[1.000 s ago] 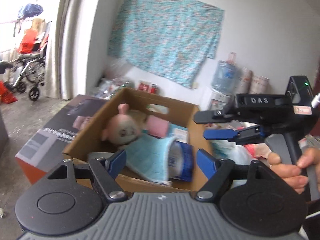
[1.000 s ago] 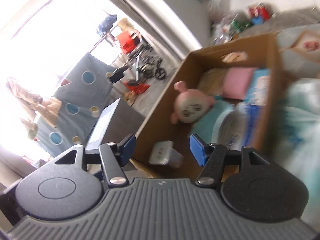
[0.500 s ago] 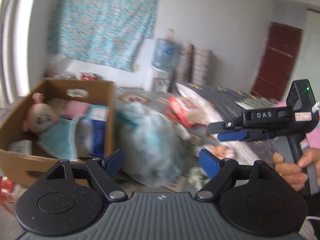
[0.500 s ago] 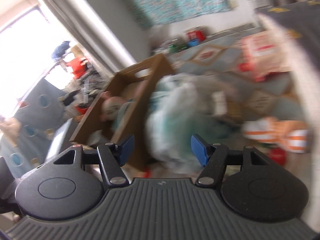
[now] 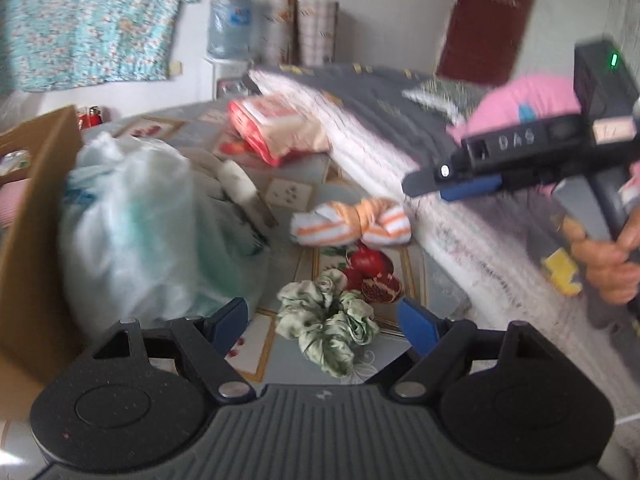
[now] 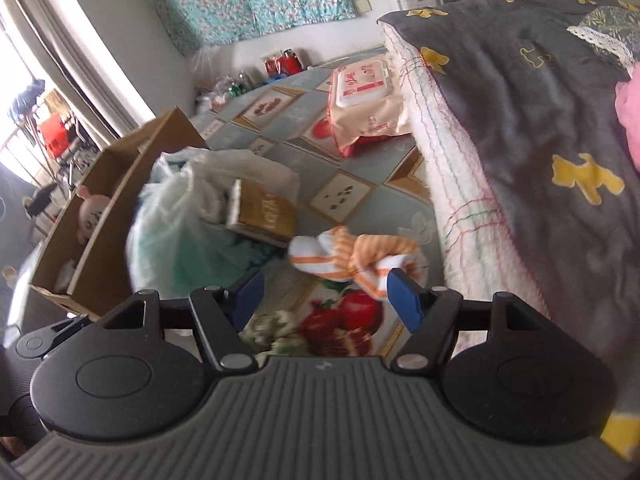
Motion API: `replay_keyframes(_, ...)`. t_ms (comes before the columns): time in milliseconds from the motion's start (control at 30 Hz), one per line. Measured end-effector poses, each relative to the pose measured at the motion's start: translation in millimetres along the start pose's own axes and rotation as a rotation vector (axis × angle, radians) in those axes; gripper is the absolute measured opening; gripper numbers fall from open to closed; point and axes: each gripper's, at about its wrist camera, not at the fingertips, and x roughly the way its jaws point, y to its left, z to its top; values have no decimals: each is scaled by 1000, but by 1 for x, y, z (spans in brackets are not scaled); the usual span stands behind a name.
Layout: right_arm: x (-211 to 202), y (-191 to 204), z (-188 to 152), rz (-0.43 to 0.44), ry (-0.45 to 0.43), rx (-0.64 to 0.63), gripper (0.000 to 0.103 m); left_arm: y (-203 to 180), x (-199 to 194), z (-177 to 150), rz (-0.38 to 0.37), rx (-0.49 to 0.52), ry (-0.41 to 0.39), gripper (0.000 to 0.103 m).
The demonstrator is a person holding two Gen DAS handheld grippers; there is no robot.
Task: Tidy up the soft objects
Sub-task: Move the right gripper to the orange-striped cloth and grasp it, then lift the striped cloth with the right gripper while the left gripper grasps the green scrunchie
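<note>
Left gripper (image 5: 320, 318): jaws wide apart, nothing between the pads, hanging above the green floral scrunchie (image 5: 329, 326) on the patterned mat (image 5: 424, 280). Right gripper (image 6: 324, 294): jaws just been opening, also empty, aimed at the orange-and-white striped knotted cloth (image 6: 352, 258), with the right-hand pad close to the cloth's end but apparently not pressing on it. Scrunchie just beside the striped cloth, both well apart from the cardboard box (image 5: 28, 216), which already holds a pink plush toy (image 6: 90, 210) (the likely destination, judging by the task).

Risks from here: closing too high on the scrunchie and pinching only a loose fold, so that it slips out on the lift; snagging the mat along with the cloth; clipping the bulging plastic bag (image 5: 136, 232) that stands against the box wall; both grippers crowding each other, given how near the two targets lie.
</note>
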Motion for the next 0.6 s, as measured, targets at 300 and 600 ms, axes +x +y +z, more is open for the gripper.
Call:
replay_keyframes(300, 55, 21, 23, -3, 109, -347, 70, -10, 57, 3, 26, 54, 88, 75)
replay_keyframes(600, 112, 35, 26, -39, 206, -524, 70, 0, 73, 3, 32, 12, 115, 58)
